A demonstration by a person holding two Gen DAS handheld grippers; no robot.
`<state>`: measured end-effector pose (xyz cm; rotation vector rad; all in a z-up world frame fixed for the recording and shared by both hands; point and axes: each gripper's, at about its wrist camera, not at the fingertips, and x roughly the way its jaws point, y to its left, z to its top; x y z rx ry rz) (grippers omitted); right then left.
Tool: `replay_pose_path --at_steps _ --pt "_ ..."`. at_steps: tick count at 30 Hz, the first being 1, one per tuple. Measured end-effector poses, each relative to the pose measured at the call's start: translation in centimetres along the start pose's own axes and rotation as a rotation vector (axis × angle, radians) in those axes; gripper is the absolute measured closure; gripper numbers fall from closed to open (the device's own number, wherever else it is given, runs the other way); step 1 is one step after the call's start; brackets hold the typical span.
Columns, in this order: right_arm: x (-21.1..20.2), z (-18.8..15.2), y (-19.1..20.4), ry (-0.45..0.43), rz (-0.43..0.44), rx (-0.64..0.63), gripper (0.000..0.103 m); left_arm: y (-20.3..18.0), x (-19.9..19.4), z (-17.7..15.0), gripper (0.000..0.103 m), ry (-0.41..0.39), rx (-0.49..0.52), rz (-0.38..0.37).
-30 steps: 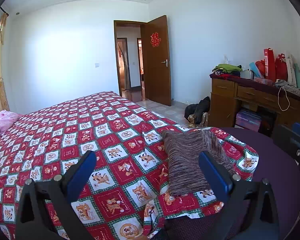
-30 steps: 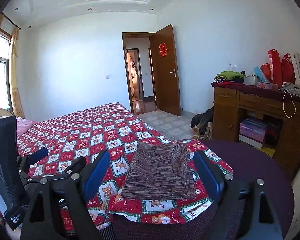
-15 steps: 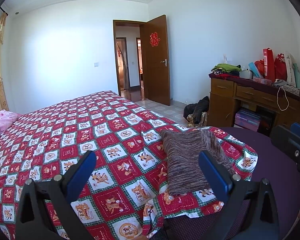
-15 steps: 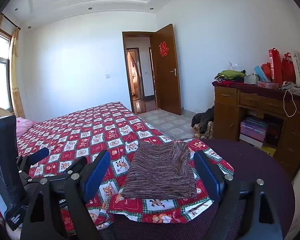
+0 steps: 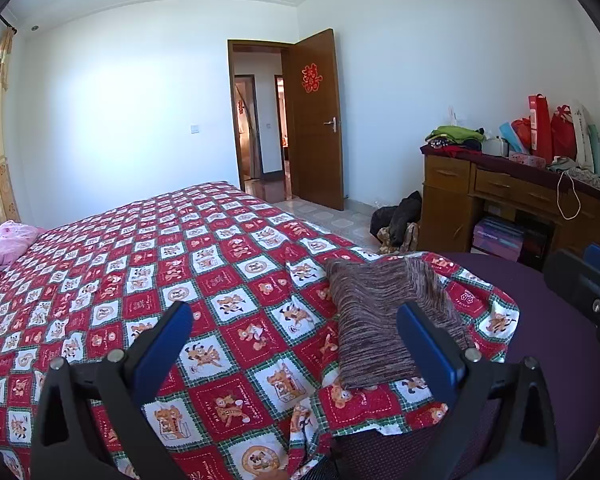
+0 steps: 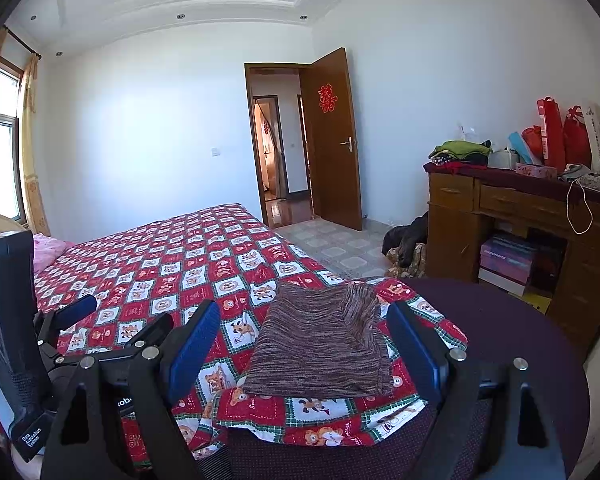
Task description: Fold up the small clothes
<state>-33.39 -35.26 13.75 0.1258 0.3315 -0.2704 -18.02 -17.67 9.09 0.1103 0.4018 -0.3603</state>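
Between the wide-open, empty right gripper (image 6: pixel 304 344) jaws, the folded brown knit garment (image 6: pixel 320 348) lies flat, probably finished; the left gripper (image 5: pixel 296 340) hovers open, empty.

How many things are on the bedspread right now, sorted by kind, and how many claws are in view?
Folded brown striped knit: 1
Pink bundle of cloth near the head of the bed: 1
Claws, both open and empty: 2, left claw, right claw
Total: 4
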Motion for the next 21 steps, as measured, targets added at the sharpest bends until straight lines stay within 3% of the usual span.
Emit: replay_pose_path --at_steps 5,12,16,21 --pt "-0.1 0.0 -0.1 -0.001 -0.004 0.0 0.017 -0.1 0.0 0.1 0.0 -0.008 0.015 0.024" --pt "-0.2 0.0 -0.2 -0.007 -0.009 -0.008 0.017 -0.1 0.7 0.0 0.0 0.032 -0.002 0.0" --pt "-0.2 0.0 -0.2 -0.002 -0.01 -0.005 0.017 0.2 0.8 -0.2 0.0 0.035 -0.023 -0.065" --pt "-0.1 0.1 -0.3 0.001 -0.01 -0.003 0.017 0.3 1.2 -0.2 0.0 0.043 -0.021 -0.057"
